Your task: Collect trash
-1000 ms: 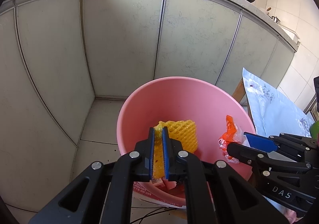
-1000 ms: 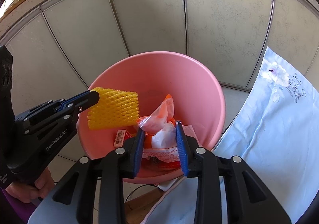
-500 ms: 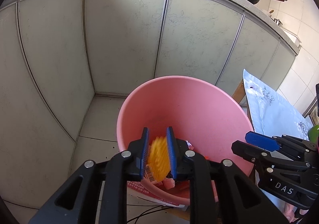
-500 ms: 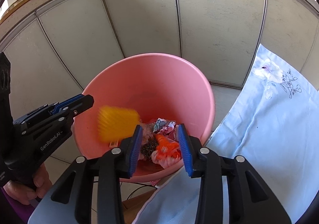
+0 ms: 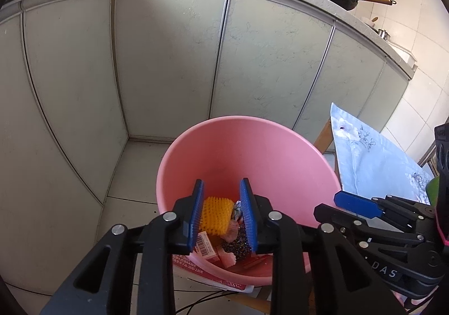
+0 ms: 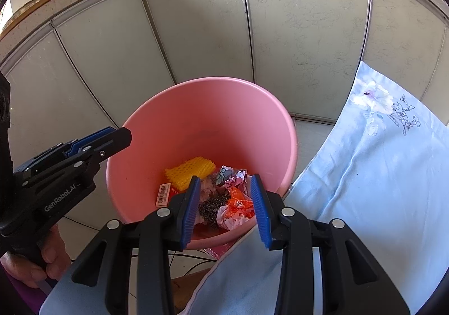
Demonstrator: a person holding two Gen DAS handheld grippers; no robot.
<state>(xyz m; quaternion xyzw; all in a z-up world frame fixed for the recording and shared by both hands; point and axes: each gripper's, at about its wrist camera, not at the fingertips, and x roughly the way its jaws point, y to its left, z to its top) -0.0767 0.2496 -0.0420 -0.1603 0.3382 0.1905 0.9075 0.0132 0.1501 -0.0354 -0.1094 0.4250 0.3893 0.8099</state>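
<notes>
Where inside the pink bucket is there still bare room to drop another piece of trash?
Bare: the pink bucket far wall and left inner side, beyond the yellow foam net. Crowded: the near right bottom, where the orange wrapper, crumpled paper and dark scrubber pile together.

a pink bucket (image 6: 269,107) holds yellow netted foam (image 6: 189,173) and orange wrappers (image 6: 238,204), beside pale blue flower-printed cloth (image 6: 378,174).

The left gripper (image 5: 221,211) angles downward, its empty jaws opening; the right gripper (image 6: 228,207) beside it gapes empty.
</notes>
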